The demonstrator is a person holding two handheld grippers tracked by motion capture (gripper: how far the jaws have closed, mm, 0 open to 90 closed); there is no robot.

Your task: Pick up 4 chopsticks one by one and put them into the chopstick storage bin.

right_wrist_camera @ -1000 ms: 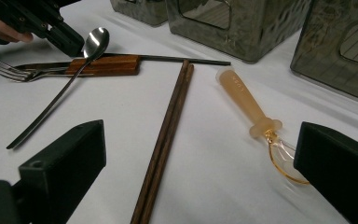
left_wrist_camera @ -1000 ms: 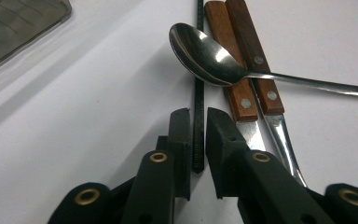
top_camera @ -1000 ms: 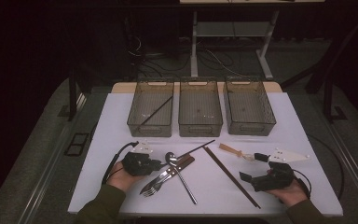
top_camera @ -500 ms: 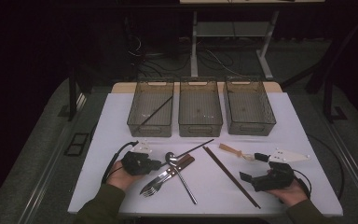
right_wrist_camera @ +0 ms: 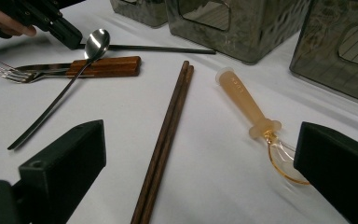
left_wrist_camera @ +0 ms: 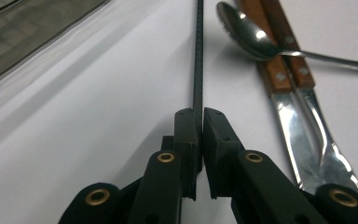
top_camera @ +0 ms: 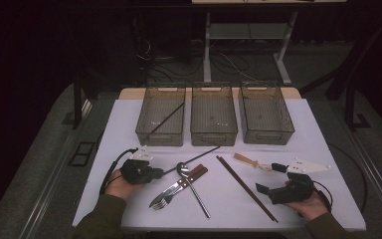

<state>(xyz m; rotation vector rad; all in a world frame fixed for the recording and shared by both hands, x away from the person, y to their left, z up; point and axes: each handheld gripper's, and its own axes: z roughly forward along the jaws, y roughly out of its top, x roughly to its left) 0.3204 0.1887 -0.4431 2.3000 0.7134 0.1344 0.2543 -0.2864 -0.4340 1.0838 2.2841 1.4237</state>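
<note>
Your left gripper (left_wrist_camera: pixel 199 116) is pinching the near end of the thin black chopstick (left_wrist_camera: pixel 198 51), which is lying flat on the white table (left_wrist_camera: pixel 98 107) and running straight ahead from the jaws, just left of the spoon (left_wrist_camera: pixel 247 32). Your right gripper (top_camera: pixel 272 178) is resting wide, holding nothing, well apart from it.

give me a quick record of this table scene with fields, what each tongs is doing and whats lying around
left tongs: shut on the thin black stick, which lies on the table
right tongs: open, holding nothing, resting near the table's right front
bins: three in a row at the back; the left one holds another black stick
brown chopsticks: a pair side by side, mid table
long spoon: lies across the wood-handled knife and fork
amber-handled spoon: in front of the right tongs
table cover: white
</note>
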